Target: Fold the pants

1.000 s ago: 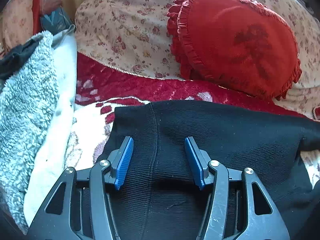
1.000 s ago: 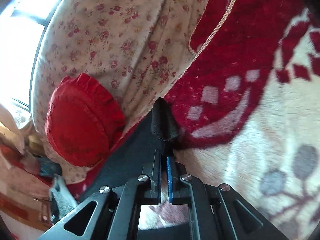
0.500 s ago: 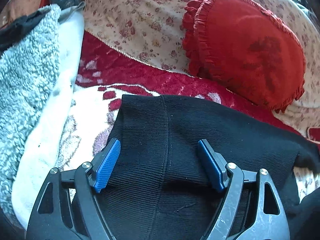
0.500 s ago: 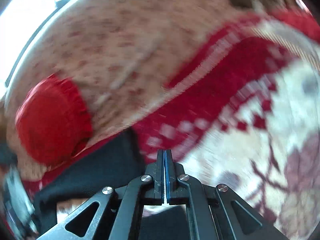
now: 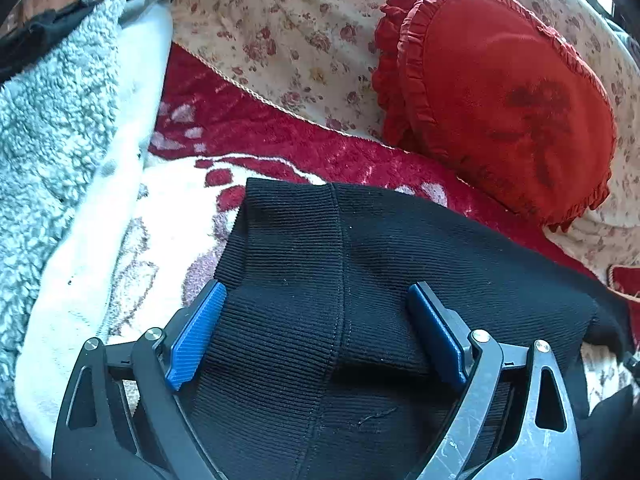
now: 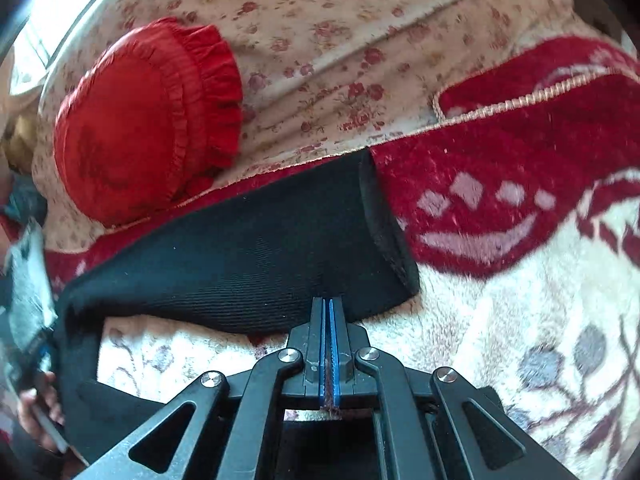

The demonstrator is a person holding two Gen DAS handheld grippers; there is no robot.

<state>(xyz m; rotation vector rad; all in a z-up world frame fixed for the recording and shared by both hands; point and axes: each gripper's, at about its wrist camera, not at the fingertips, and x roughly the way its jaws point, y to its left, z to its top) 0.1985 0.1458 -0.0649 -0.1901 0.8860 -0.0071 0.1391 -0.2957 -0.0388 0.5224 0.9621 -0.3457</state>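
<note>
Two grippers over one pair of black ribbed knit pants point(image 5: 360, 264), which lies across a red-and-cream patterned blanket point(image 6: 500, 208) below a floral cover point(image 5: 288, 32) and a red ruffled cushion point(image 5: 504, 96).

Left gripper point(image 5: 316, 332): jaws wide apart, straddling the waistband end, nothing clamped.

Right gripper point(image 6: 329, 320): blue pads pressed together at the near edge of a pant leg point(image 6: 256, 256); whether any cloth is pinched, cannot tell.

Grey fleece point(image 5: 44, 128) heaped to the left.

Handling, judged: knit is soft, limp, light, stretchy; grips well on ribbing but sags and bunches. Best holds: doubled waistband hem and leg cuff point(image 6: 386, 220), pinching both layers.
</note>
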